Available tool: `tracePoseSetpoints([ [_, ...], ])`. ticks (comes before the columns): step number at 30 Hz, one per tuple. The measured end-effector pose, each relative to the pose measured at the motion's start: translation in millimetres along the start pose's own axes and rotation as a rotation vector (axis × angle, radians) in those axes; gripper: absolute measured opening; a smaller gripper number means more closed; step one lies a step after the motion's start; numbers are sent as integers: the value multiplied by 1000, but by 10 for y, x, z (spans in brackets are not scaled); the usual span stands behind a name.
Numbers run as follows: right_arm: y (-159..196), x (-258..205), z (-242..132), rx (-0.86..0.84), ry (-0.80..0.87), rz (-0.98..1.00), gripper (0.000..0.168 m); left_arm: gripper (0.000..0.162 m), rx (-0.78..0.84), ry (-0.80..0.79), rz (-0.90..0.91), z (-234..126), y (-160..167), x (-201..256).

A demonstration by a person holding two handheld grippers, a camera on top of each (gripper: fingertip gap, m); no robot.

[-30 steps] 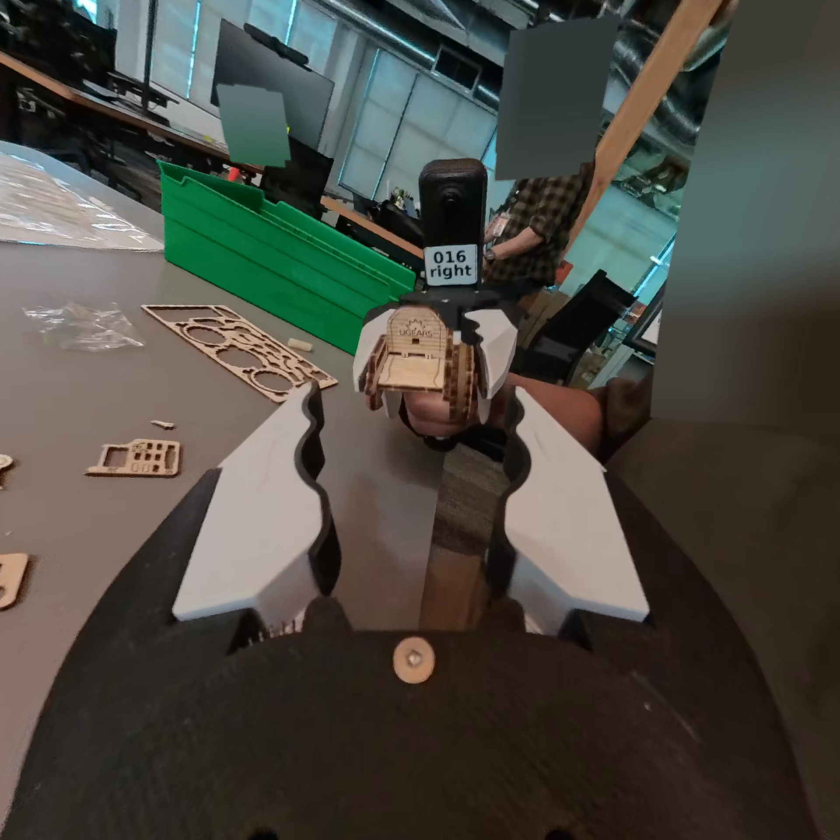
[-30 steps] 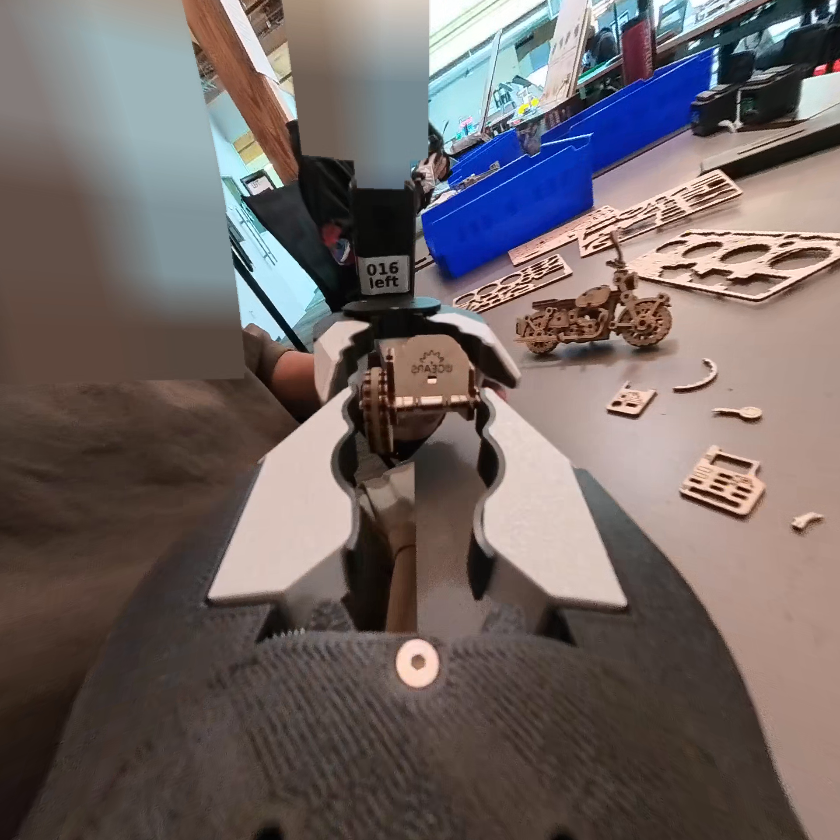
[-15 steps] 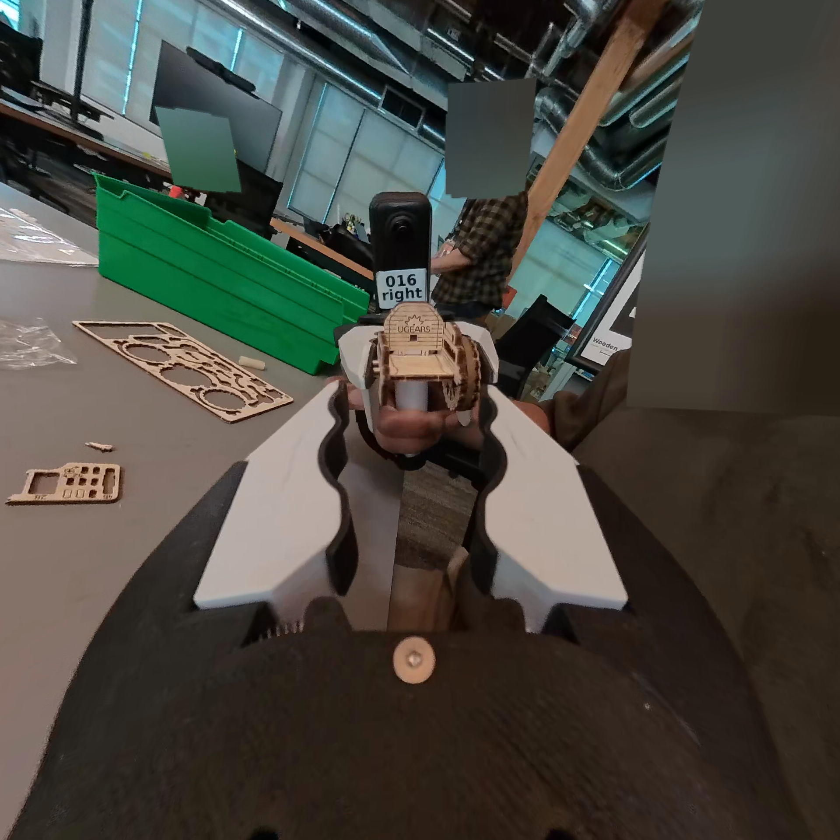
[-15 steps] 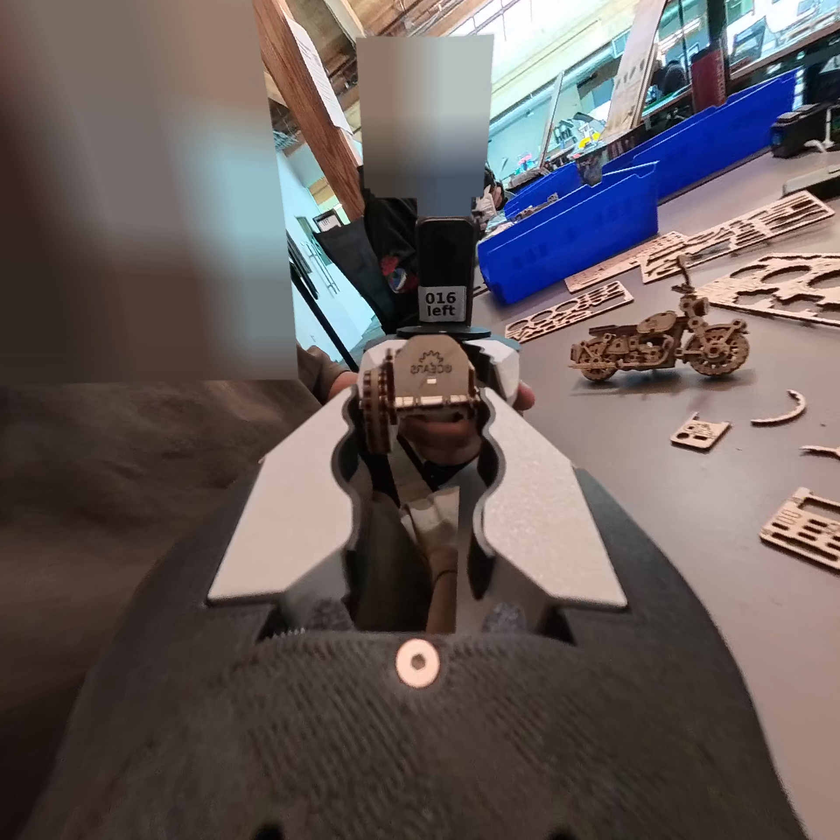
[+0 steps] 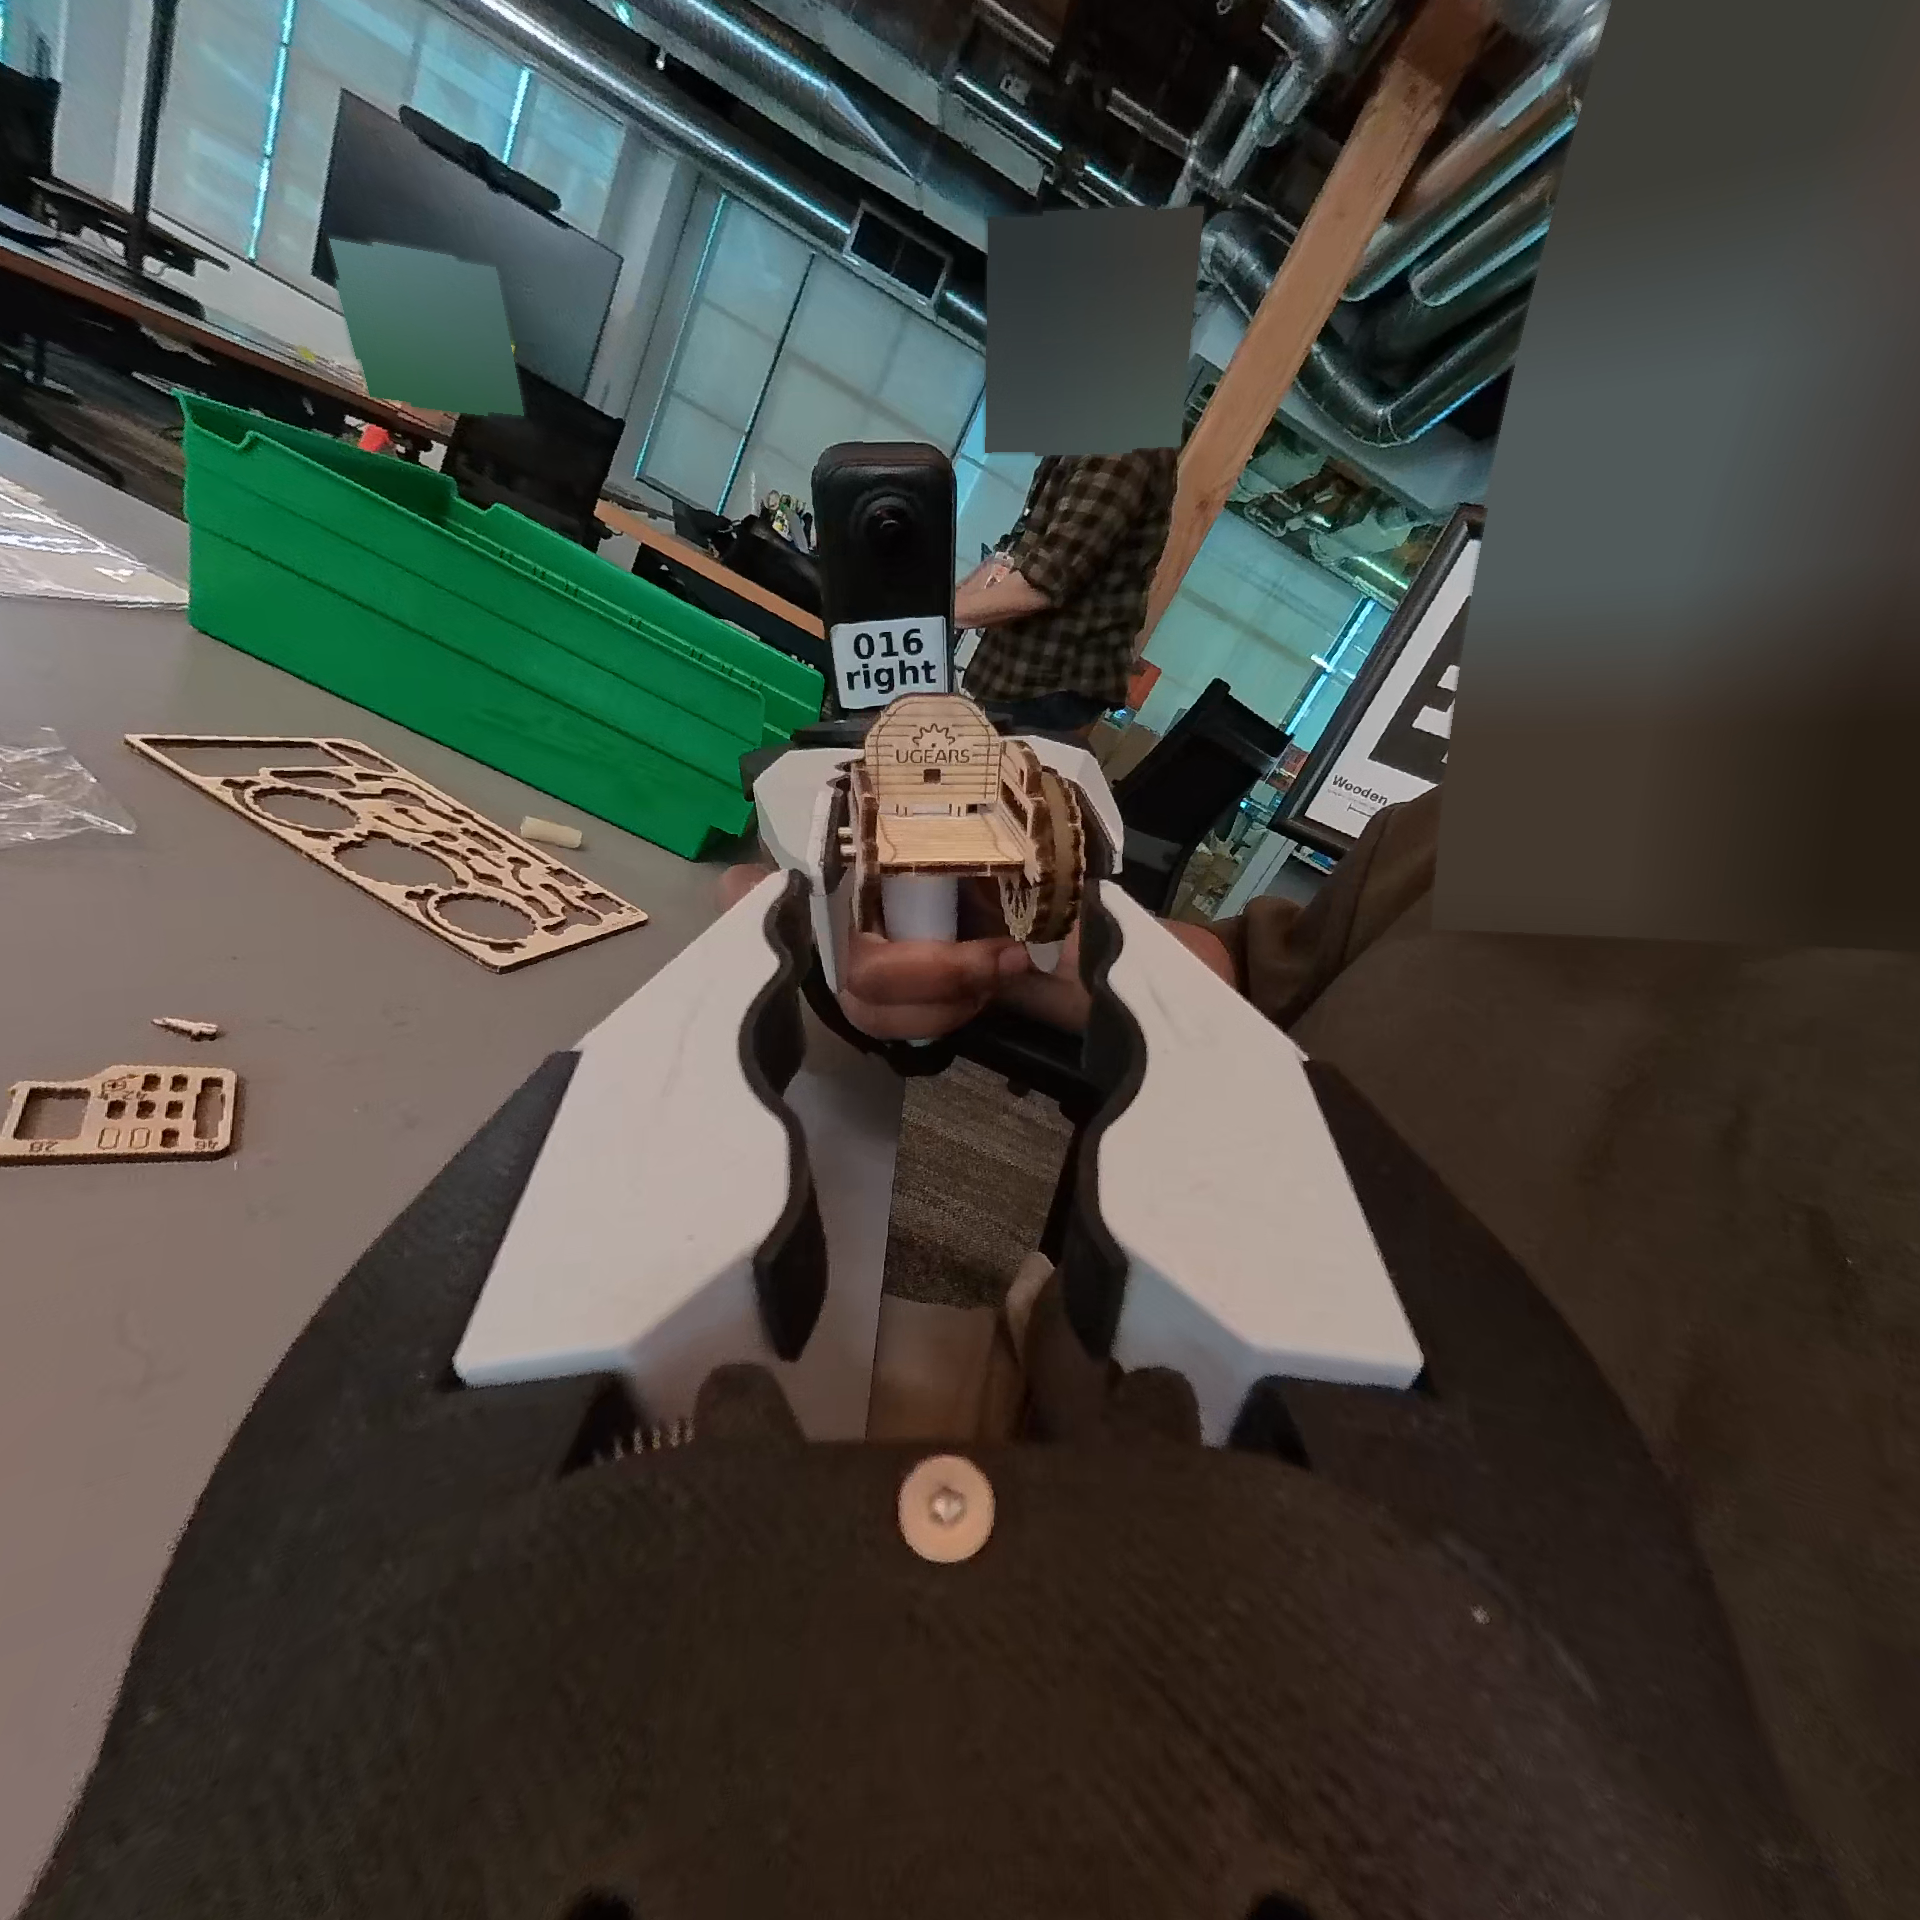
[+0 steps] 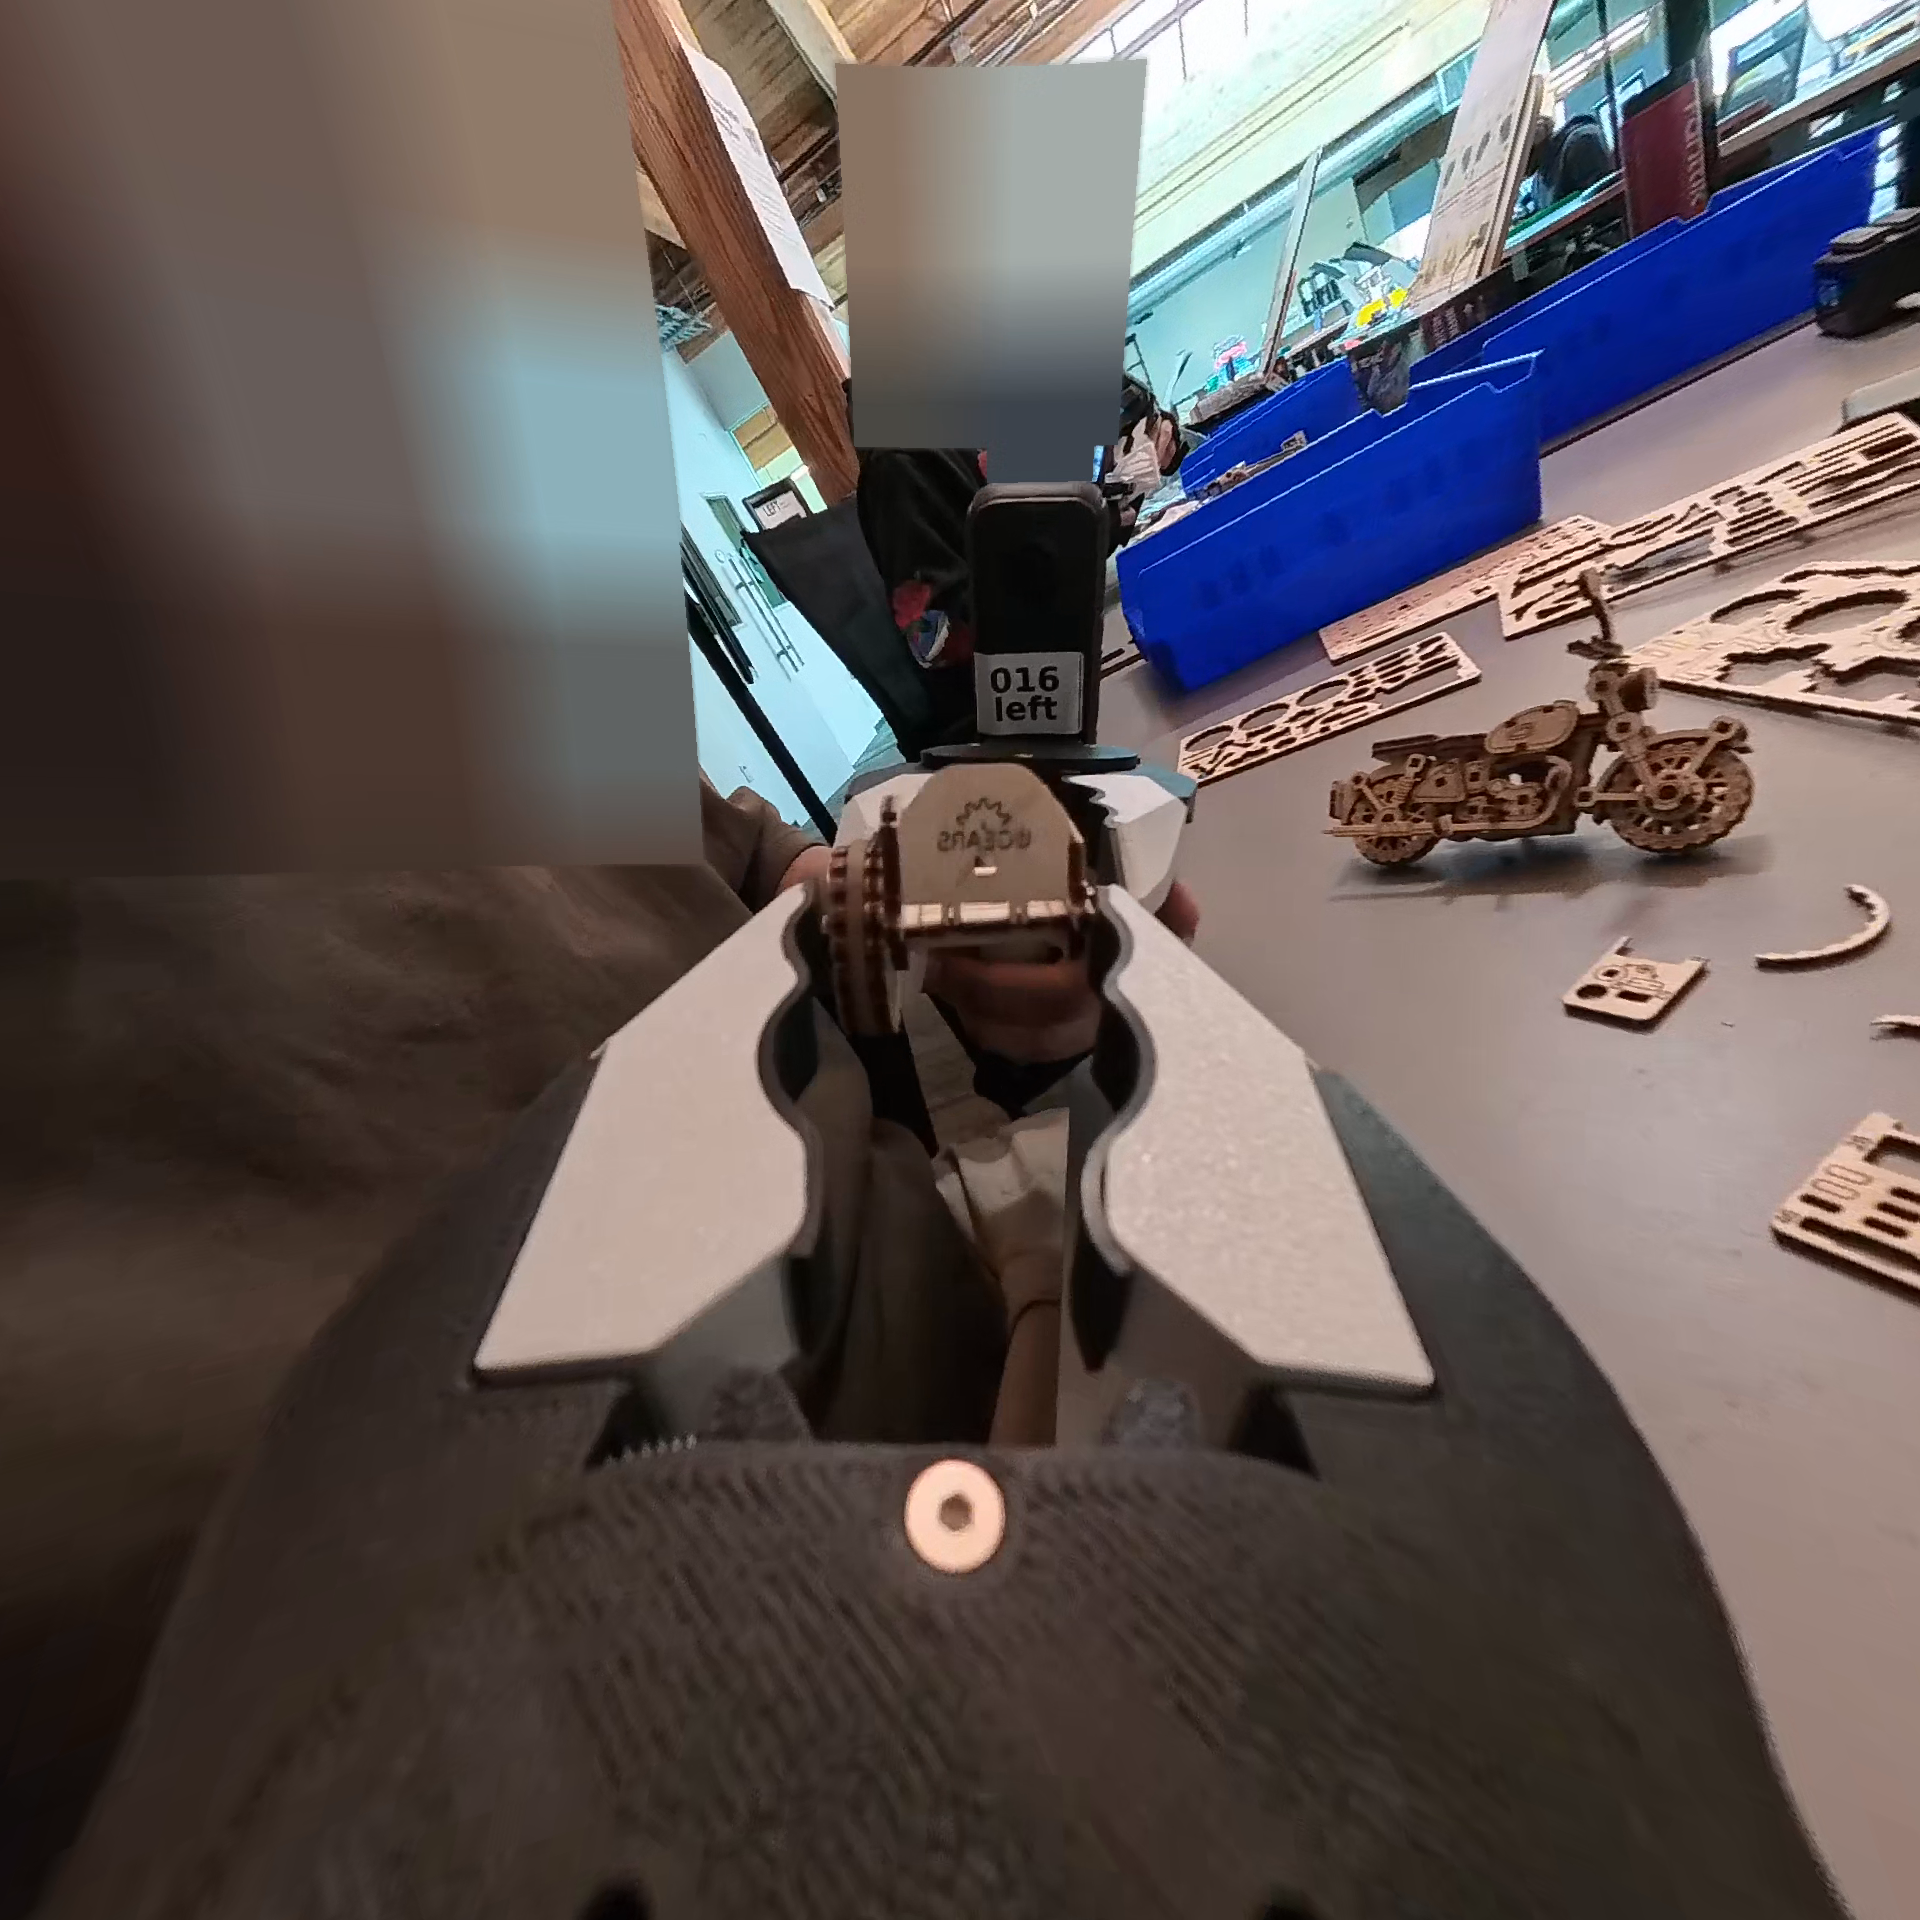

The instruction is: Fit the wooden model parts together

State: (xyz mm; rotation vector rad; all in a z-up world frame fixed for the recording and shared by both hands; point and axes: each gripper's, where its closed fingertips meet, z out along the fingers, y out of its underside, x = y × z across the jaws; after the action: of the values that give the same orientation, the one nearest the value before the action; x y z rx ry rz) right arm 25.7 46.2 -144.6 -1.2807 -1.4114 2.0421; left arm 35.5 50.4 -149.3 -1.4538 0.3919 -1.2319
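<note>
A small wooden sidecar-like model part (image 6: 971, 883), with a seat, an arched back and a wheel, is held in the air between the fingertips of my right gripper (image 6: 956, 909), which is shut on it. My left gripper (image 5: 940, 899) faces it from the other side. Its jaws stand narrowly apart, with the fingertips (image 5: 769, 914) just short of the part (image 5: 940, 821) on either side. I cannot tell whether they touch it. The right gripper's white fingers (image 5: 795, 821) flank the part in the left wrist view.
An assembled wooden motorcycle (image 6: 1538, 779) stands on the grey table (image 6: 1455, 1039) among cut-out sheets (image 6: 1340, 707), small loose pieces (image 6: 1631, 982) and blue bins (image 6: 1340, 540). A green bin (image 5: 457, 623), a cut-out sheet (image 5: 384, 842) and a small fret (image 5: 125, 1117) lie to the left. A person in a plaid shirt (image 5: 1081, 582) stands behind. Less than 4 cm separates the two grippers' tips. Both grippers' tips are roughly 15 cm from the small fret (image 5: 125, 1117). It is also in sight in the right wrist view (image 6: 1871, 1189).
My left gripper's jaws have narrowed and it has closed in on the part held by the right gripper. Both grippers have risen and tilted a little. The right gripper's hold is unchanged.
</note>
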Motion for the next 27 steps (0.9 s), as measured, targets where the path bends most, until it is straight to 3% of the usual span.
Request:
tracePoseSetpoints([
  [15,-9,28,-46,-5,-20,81,48,43,21,-9,-18,-18,-32,-26],
  [22,8,73,-46,-25,1,80,47,78,-43,-87,124,-14,38,-80],
  [27,57,74,-1,-60,27,43,48,80,-86,-155,233,63,137,-90],
])
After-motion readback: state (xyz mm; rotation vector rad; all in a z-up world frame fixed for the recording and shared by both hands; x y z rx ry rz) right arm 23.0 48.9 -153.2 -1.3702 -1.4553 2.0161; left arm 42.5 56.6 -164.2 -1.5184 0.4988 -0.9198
